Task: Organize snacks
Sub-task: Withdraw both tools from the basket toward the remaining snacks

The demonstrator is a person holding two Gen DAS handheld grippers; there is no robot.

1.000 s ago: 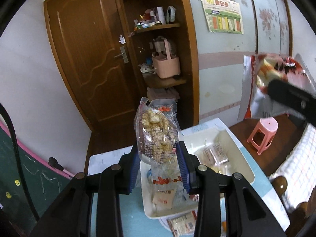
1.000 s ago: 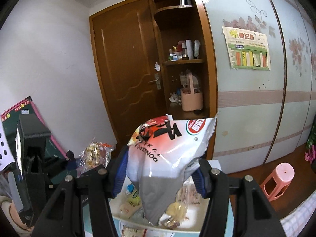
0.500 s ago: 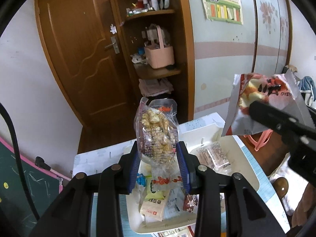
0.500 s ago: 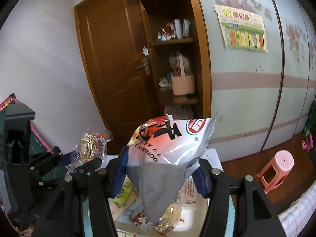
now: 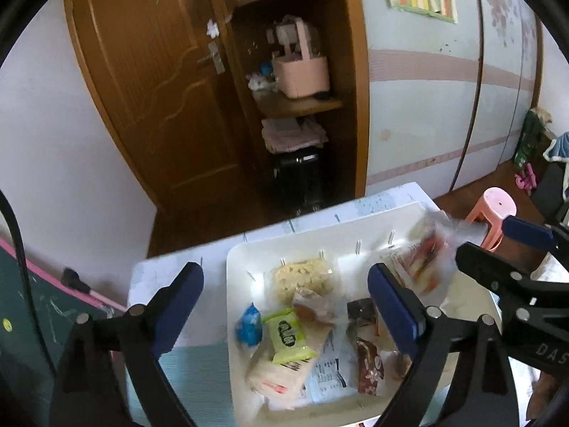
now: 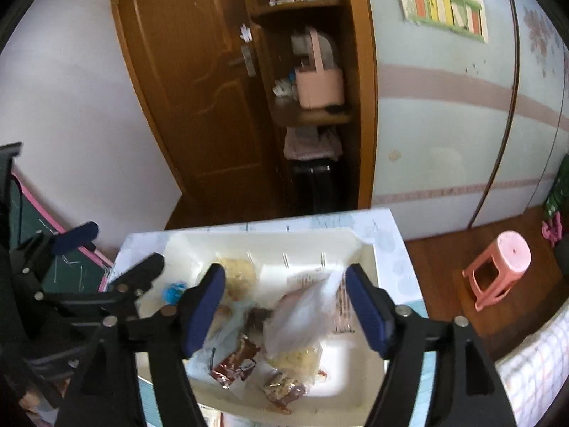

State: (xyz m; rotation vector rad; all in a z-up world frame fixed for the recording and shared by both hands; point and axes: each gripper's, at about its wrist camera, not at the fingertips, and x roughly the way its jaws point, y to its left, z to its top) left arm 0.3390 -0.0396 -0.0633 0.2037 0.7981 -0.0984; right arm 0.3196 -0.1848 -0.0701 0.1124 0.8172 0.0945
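A white tray on a small table holds several snack packets. My left gripper is open and empty above the tray's left half, over a clear bag of puffed snack and a green packet. My right gripper is open above the tray. A blurred white and red snack bag lies loose between its fingers over the tray. The same bag shows in the left wrist view, next to the right gripper's fingers. The left gripper's fingers show at the left of the right wrist view.
The table stands before a brown door and an open shelf unit with a pink basket. A pink stool stands on the wood floor to the right. A green chalkboard leans at the left.
Both grippers opened and tilted down toward the tray. The clear puffed-snack bag left my left gripper and lies in the tray. The white and red bag came loose from my right gripper.
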